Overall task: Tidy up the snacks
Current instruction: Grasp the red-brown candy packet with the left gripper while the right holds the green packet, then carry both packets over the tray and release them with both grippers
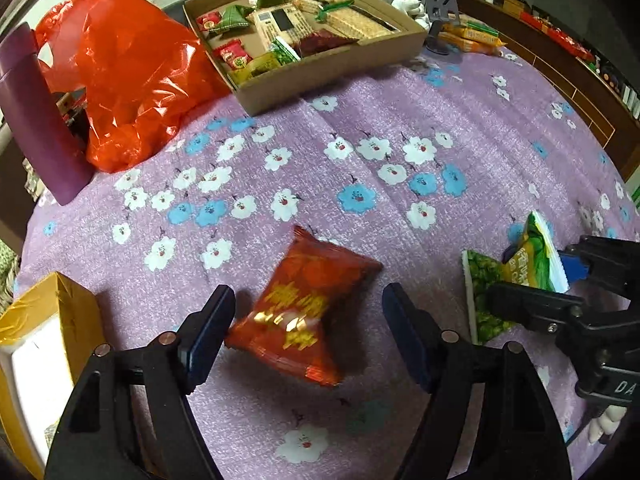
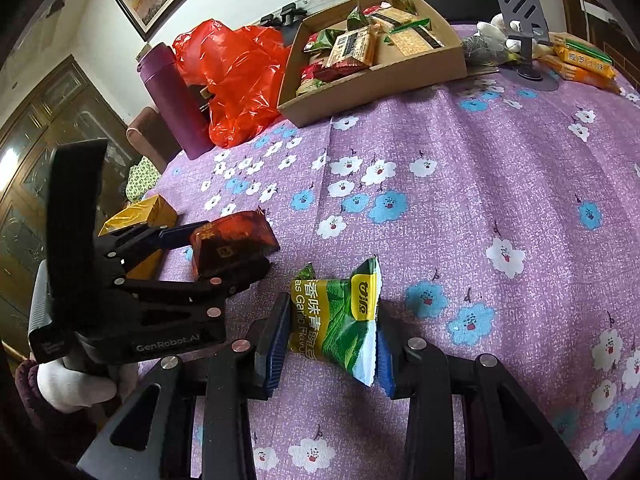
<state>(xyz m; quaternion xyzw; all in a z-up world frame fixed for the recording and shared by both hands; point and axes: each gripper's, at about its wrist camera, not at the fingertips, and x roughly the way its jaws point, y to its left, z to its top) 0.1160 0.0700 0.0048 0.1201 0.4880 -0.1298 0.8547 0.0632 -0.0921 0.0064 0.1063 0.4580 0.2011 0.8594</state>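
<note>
A red snack packet point(image 1: 304, 308) lies on the purple flowered cloth between the fingers of my left gripper point(image 1: 308, 332). The jaws are wide; the left pad touches its corner, the right pad stands clear. It also shows in the right wrist view point(image 2: 232, 240). My right gripper point(image 2: 332, 340) is shut on a green garlic-pea packet point(image 2: 340, 320), pads pressing both sides; it also shows in the left wrist view point(image 1: 528, 256). A cardboard tray point(image 1: 332, 76) holding several snacks sits at the far side, also in the right wrist view point(image 2: 380, 80).
A red plastic bag point(image 1: 128, 80) and a purple flask point(image 1: 32, 120) stand at the far left. A yellow box point(image 1: 52, 320) lies near left. Orange snack packs point(image 2: 584, 62) and a grey phone stand point(image 2: 524, 20) sit at the far right, beside a wooden cabinet.
</note>
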